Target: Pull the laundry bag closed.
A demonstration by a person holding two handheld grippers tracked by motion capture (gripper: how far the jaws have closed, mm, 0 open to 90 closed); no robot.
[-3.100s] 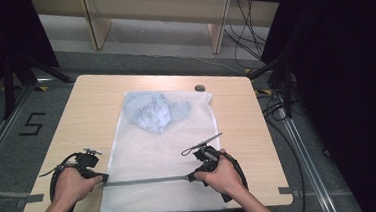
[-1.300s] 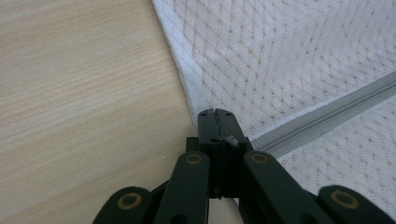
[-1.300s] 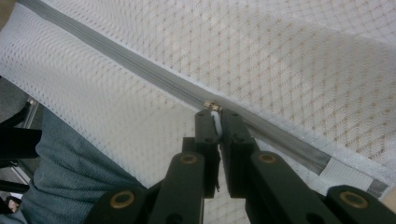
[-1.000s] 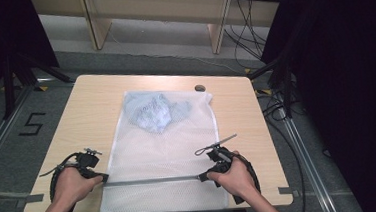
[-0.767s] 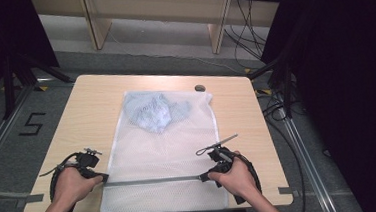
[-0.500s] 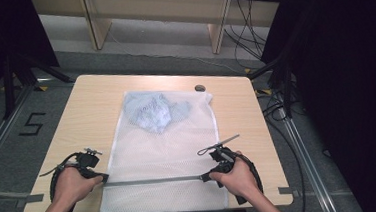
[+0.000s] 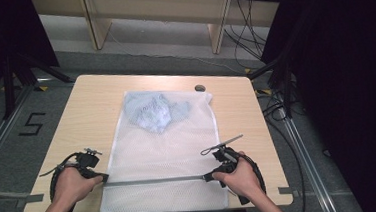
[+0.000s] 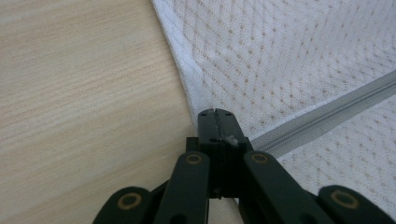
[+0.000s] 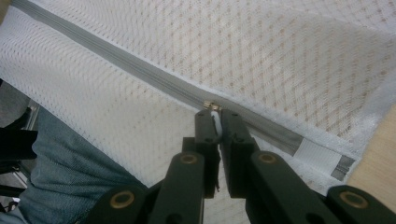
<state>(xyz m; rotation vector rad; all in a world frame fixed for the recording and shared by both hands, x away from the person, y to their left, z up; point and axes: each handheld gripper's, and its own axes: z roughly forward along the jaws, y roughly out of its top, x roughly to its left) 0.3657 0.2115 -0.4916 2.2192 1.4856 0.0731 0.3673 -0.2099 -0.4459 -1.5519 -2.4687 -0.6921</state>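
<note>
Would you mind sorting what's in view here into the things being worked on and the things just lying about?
In the job:
- white mesh laundry bag, blue garment inside
- grey zipper across it
- white zipper pull, pinched by the right gripper
- left gripper, clamped at the zipper's other end

Just lying about:
- small dark round object near the table's far edge

Your table is pale wood with rounded corners, standing on a grey floor. A white mesh bag lies flat down its middle, its near edge hanging over the side closest to you. A light blue cloth sits inside the bag's far end. A small dark round thing rests near the far edge.
</note>
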